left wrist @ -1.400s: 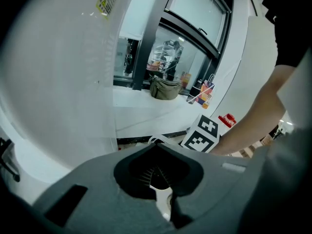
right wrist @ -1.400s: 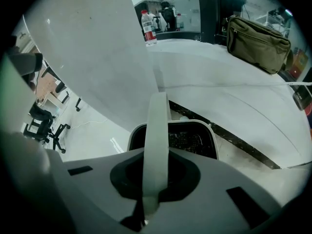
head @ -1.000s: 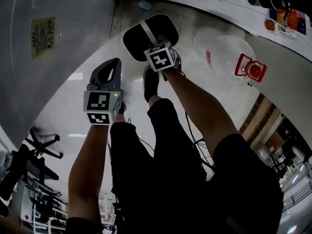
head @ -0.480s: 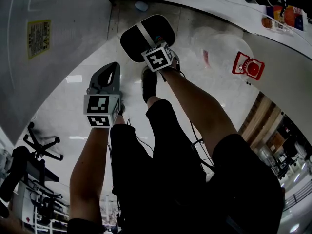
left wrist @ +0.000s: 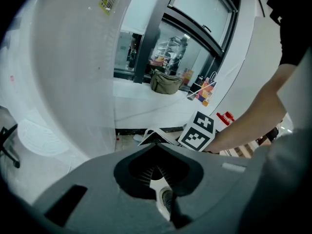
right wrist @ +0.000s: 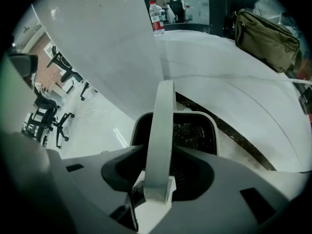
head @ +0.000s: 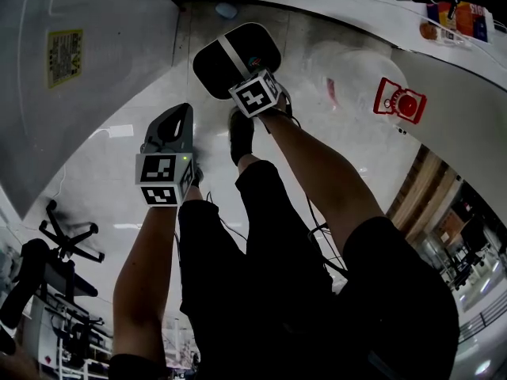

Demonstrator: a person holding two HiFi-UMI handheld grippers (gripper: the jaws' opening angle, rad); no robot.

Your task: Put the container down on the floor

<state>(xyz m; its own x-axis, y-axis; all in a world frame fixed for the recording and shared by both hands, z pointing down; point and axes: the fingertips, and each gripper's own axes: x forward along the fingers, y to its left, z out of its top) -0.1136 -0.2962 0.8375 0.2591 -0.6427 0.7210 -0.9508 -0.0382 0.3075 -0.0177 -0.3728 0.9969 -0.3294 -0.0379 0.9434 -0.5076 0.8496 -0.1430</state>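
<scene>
The container [head: 238,58] is a black bin with a white rim and a white strap handle [right wrist: 162,130]. It sits low over the pale floor [head: 119,172] beside the wall's dark base; I cannot tell whether it rests there. My right gripper [head: 255,76] is over it, and its jaws are opening. The handle runs between the jaws with a gap on each side. My left gripper [head: 182,111] hangs apart to the left, shut and holding nothing. The left gripper view shows its ribbed pads [left wrist: 146,172] meeting, with the container [left wrist: 153,136] beyond them.
A grey panel with a yellow sticker [head: 67,54] stands at the left. A red object [head: 400,103] sits on a white ledge at the right. The person's shoe [head: 243,133] is just behind the container. Office chairs [head: 67,240] stand at the lower left. An olive bag [right wrist: 265,33] and a bottle [right wrist: 155,16] lie farther off.
The right gripper and the container have drifted slightly up the picture, toward the wall. The left gripper has risen a little. The person's legs have not moved.
</scene>
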